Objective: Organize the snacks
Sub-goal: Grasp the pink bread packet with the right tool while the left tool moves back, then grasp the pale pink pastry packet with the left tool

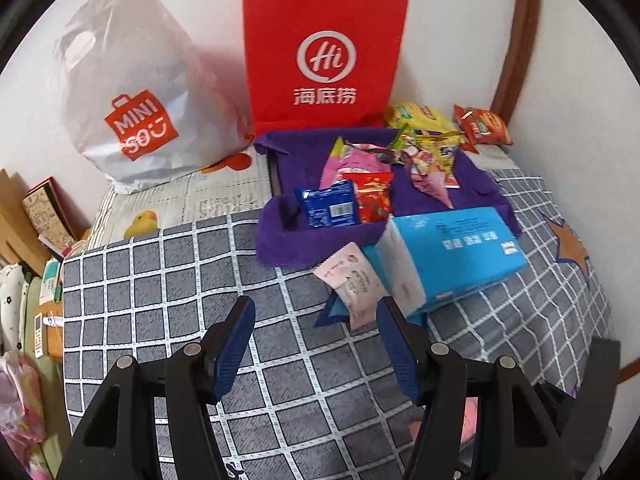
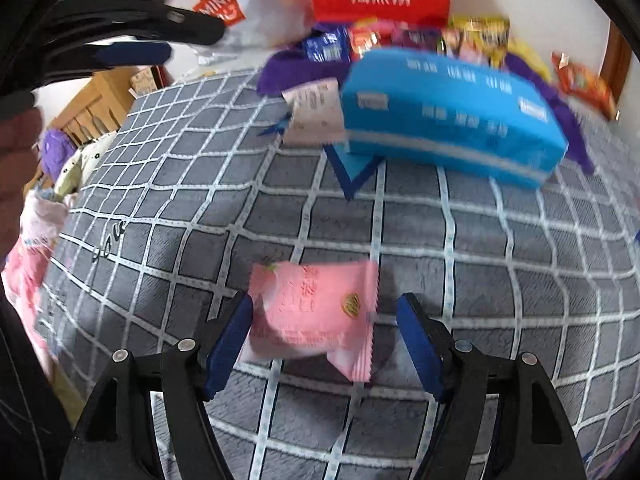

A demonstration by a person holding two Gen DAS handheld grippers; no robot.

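- Two grippers were seen over a grey checked blanket (image 1: 168, 280), each with its blue-padded fingers spread apart.
- Between the fingers of the right gripper (image 2: 324, 308) a pink snack packet (image 2: 316, 316) was seen; its left edge lay close against the left pad (image 2: 230, 344), while a clear gap was left to the right pad (image 2: 420, 344).
- Whether the packet rested on the blanket or was off it could not be told, as the right wrist view was blurred; it was not clamped.
- Nothing was held by the left gripper (image 1: 316, 316), which was released wide above the blanket.
- A pale pink packet (image 1: 352, 284) was found just ahead of the left gripper's right finger (image 1: 396, 352), leaning against a blue tissue pack (image 1: 452, 256).
- Behind the tissue pack a purple cloth tray (image 1: 280, 236) was placed, and several snacks were gathered in it, among them a blue packet (image 1: 328, 208) and a red packet (image 1: 372, 196) side by side.
- Near the wall, beyond the tray, a yellow bag (image 1: 420, 118) and an orange packet (image 1: 482, 124) were lying.
- At the back a red paper bag (image 1: 324, 56) was stood upright, with a white plastic bag (image 1: 132, 88) to its left.
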